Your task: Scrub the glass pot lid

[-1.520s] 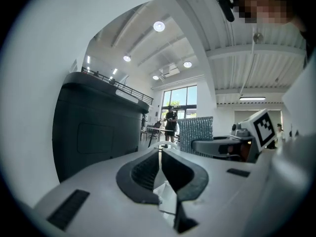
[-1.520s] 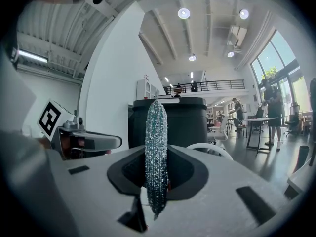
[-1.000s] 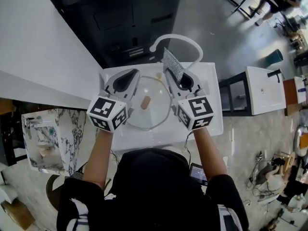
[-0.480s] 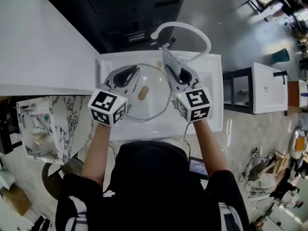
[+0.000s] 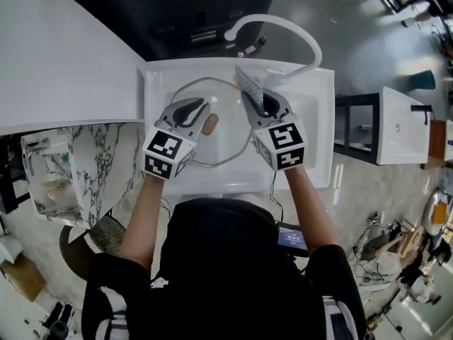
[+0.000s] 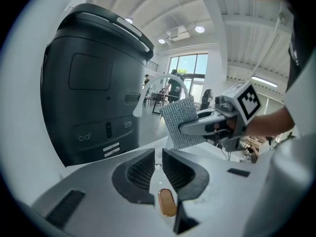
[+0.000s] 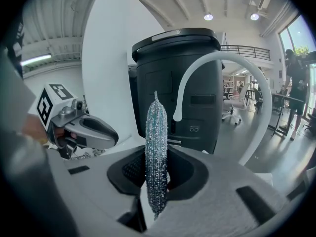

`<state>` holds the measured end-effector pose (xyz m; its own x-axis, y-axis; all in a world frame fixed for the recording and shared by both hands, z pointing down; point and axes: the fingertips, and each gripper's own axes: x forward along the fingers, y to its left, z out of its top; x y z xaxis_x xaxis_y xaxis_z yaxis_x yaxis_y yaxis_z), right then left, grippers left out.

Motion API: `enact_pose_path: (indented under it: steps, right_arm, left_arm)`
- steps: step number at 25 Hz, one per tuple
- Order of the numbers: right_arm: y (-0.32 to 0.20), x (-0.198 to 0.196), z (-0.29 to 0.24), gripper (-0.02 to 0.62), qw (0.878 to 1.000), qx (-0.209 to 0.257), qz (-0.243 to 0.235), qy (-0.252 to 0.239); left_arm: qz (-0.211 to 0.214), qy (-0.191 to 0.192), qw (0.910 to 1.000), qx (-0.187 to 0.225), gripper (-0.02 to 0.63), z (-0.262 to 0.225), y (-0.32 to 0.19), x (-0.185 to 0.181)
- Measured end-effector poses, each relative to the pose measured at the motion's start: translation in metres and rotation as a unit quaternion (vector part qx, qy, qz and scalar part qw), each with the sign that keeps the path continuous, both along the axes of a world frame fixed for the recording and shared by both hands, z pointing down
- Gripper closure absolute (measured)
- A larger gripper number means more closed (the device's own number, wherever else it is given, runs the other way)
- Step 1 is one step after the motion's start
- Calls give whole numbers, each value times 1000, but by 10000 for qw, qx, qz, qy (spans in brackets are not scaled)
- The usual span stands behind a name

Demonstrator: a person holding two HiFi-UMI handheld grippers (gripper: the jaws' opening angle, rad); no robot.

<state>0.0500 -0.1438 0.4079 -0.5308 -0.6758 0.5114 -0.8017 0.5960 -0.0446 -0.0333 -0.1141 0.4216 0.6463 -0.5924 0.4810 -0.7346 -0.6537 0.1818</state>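
here glass pot lid [image 5: 228, 119] lies knob [image 5: 210, 124] up, scrub pad [image 5: 249, 86] on edge.

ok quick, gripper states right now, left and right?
Left gripper: closed, clamped on the glass pot lid.
Right gripper: closed, holding the silver scrub pad upright between its jaws.

Black short-sleeved top [image 5: 226, 268], black-and-white striped sleeves [image 5: 106, 309]. Ahead of top: grey left gripper [image 5: 198, 106], grey right gripper [image 5: 253, 99]; black ribbed pads [image 6: 143, 172]; white cubes [image 5: 168, 154], black square markers.
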Motion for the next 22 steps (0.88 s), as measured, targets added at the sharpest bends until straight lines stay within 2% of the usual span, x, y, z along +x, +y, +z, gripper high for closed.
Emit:
enact_pose_path:
  steps: [3,5,8,15,22]
  right_arm:
    - [3,0,12,529,9999,-93,-53,34]
    - [6,1,19,529,9998,-158,-65,66]
    - [13,3,31,529,9993,-331,-103,168]
    - [17,6,47,529,9989,-453,-60,105]
    - [26,10,61,529,9979,-629,-80,140]
  left_arm:
    - [-6,-185,9998,-94,580,15,5,0]
    - [25,-137,9997,-224,529,22,9,3]
    - [114,-248,9989,-371,510,37,17,4]
    - [559,-667,9935,-739,412,80,37,11]
    - [835,-1093,9857,-978,391,113,51,17]
